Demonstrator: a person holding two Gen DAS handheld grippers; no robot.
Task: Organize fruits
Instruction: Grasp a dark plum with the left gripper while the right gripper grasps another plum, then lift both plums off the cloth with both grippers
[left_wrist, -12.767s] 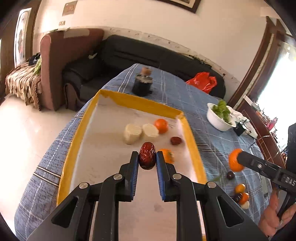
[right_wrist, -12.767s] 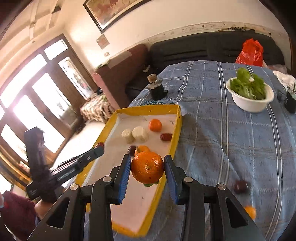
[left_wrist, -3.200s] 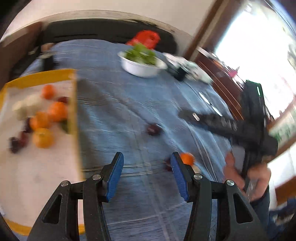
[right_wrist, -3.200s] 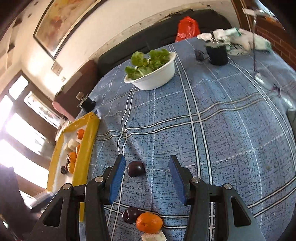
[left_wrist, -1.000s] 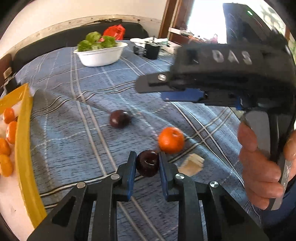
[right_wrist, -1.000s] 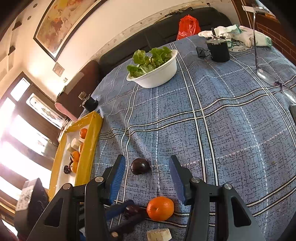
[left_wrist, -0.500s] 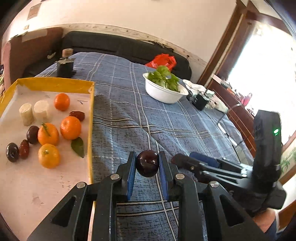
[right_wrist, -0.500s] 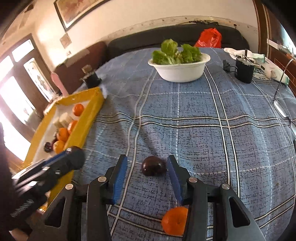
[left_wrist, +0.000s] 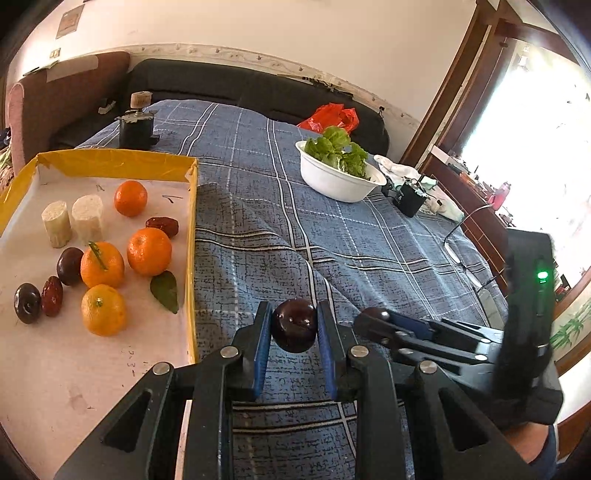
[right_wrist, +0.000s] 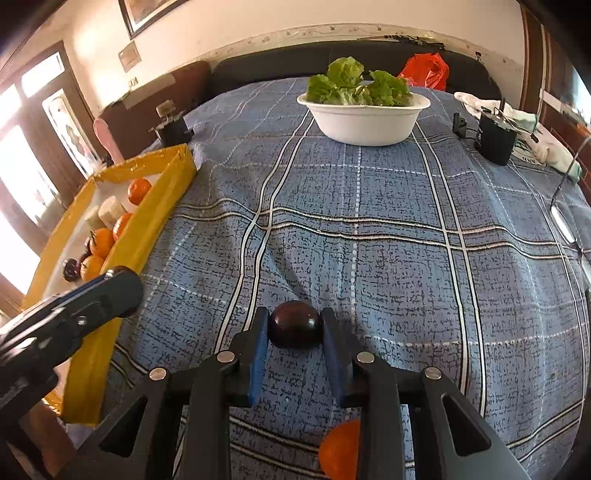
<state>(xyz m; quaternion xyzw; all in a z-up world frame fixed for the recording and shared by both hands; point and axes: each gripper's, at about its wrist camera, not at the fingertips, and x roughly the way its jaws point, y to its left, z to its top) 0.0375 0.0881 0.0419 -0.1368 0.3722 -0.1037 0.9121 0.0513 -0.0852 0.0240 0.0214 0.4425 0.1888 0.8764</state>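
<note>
Two grippers are each pinching a dark plum: the left gripper (left_wrist: 294, 328) is gripping a raised plum (left_wrist: 294, 325) beside the tray (left_wrist: 191, 236); the right gripper (right_wrist: 295, 330), jaws just closing, is squeezing another plum (right_wrist: 294, 329) on the tablecloth (right_wrist: 369, 240) beside an orange (right_wrist: 340, 448).

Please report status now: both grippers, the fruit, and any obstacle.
Left gripper shut on dark plum, lifted. Right gripper just closing on second plum, on the cloth. Yellow tray beside; nothing blocking.

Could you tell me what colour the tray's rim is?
Yellow; the tray's rim shows best in the left wrist view.
</note>
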